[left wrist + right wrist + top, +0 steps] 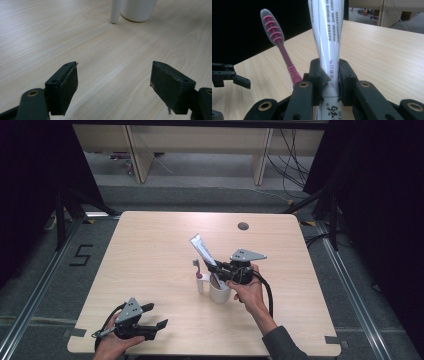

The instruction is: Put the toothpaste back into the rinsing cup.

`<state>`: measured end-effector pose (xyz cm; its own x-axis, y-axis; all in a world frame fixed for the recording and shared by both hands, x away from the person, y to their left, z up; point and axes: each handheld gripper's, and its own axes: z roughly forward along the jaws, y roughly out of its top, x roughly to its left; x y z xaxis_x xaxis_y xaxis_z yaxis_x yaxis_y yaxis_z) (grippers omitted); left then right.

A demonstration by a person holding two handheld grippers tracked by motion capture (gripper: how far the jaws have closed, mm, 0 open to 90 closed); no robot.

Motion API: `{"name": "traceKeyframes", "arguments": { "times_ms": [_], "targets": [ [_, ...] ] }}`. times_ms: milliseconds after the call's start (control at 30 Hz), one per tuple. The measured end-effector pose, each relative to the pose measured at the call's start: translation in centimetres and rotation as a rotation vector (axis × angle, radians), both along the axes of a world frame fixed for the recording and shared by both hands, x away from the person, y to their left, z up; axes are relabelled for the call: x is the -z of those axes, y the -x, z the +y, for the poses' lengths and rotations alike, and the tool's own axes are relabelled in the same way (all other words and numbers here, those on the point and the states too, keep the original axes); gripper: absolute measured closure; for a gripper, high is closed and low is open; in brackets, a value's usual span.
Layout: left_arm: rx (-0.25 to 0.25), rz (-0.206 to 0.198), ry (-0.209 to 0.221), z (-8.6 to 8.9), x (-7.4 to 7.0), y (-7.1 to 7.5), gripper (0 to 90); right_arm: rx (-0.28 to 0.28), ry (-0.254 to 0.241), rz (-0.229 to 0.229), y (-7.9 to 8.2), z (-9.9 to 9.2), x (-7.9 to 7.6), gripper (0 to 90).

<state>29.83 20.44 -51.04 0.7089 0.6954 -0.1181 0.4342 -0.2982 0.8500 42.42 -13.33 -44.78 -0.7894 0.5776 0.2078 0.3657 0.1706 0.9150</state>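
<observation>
A white cup (219, 292) stands near the middle of the wooden table (150, 250). A pink and grey toothbrush (198, 269) stands upright in it, head up (272, 25). My right gripper (218, 268) is over the cup, shut on a white toothpaste tube (202, 249) that tilts up and to the left; the tube (327, 37) rises between its jaws. My left gripper (156, 316) rests low at the table's front left, open and empty, its fingertips (65, 82) wide apart. The cup base (138, 10) lies ahead of it.
A round cable hole (243, 226) sits near the table's far edge. Beyond the table are wooden furniture legs (137, 155) and loose cables (290, 160) on the floor. Dark curtains flank both sides.
</observation>
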Motion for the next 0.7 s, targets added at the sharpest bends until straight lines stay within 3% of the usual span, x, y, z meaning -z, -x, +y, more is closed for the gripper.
{"name": "traceKeyframes", "arguments": {
  "times_ms": [100,133,267,333,400,467,500,533,567,700],
  "targets": [
    [-0.004,-0.002,0.002,0.0,-0.1,0.1,21.8,-0.003,0.002,-0.001,0.1,0.0,0.0,76.3],
    [-0.007,-0.003,-0.001,0.0,-0.1,0.0,21.8,-0.012,0.005,-0.023,0.0,0.0,0.1,76.3],
    [-0.007,-0.006,0.006,0.0,-0.1,0.1,21.9,-0.014,0.010,-0.017,0.4,0.0,0.1,76.2],
    [-0.009,-0.004,0.005,0.0,-0.1,0.1,21.9,-0.031,0.022,-0.049,0.5,-0.2,0.2,76.1],
    [-0.008,-0.006,0.004,0.0,-0.1,0.1,21.9,-0.033,0.019,-0.048,0.7,-0.2,0.2,76.1],
    [-0.004,-0.009,0.011,0.0,0.0,0.1,22.0,-0.028,0.036,-0.085,0.8,-0.3,0.2,75.9],
    [-0.009,-0.006,0.001,0.0,-0.1,0.1,22.0,-0.032,0.031,-0.055,1.0,-0.3,0.2,75.8],
    [-0.002,-0.009,0.011,0.0,0.0,0.1,22.0,-0.029,0.036,-0.094,0.9,-0.3,0.3,75.8],
    [-0.003,-0.008,0.011,0.0,-0.1,0.1,22.1,-0.034,0.047,-0.063,1.1,-0.4,0.2,75.7],
    [-0.005,-0.008,0.007,0.1,-0.1,0.1,22.1,-0.056,0.058,-0.091,1.2,-0.4,0.2,74.4]
  ]
}}
